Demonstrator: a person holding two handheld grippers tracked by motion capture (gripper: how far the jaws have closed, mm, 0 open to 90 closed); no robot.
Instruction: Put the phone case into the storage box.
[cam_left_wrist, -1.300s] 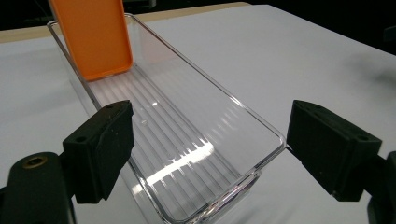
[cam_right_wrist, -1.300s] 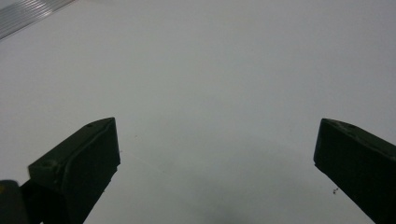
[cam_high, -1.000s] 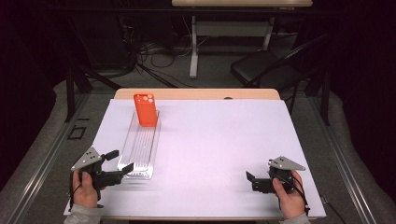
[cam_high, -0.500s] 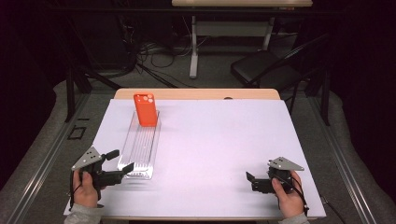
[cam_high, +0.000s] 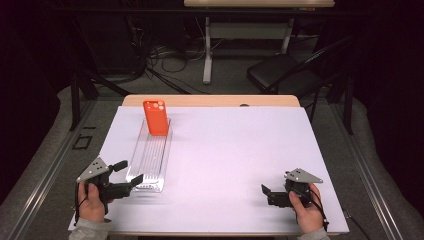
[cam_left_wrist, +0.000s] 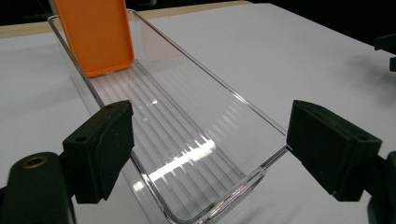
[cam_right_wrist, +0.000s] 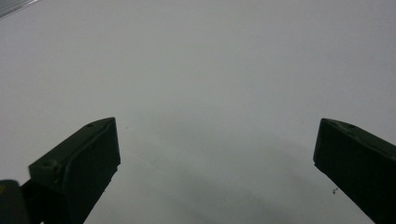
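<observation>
A clear plastic tray (cam_high: 150, 157), long and narrow with a ribbed floor, lies on the left half of the white-covered counter (cam_high: 240, 165), its long axis running from the person's near edge straight away toward the far edge. At its far end an orange phone case (cam_high: 156, 117) stands upright, leaning against the end wall with its camera cut-out uppermost and its open inner side facing back down the tray; the wall appears to be what props it.

The left gripper (cam_high: 124, 177) sits at the tray's near short end with its jaws spread wide, one on either side of the near corners and touching neither in the left gripper view, where the tray (cam_left_wrist: 187, 140) runs off between them toward the case (cam_left_wrist: 95, 35). That straddling stance suggests a grasp of the near end wall is being lined up, probably to draw or steady the tray.

The right gripper (cam_high: 267, 192) rests well apart on the bare right side of the counter (cam_right_wrist: 210, 70), jaws likewise wide apart and holding nothing, apparently waiting its turn.
</observation>
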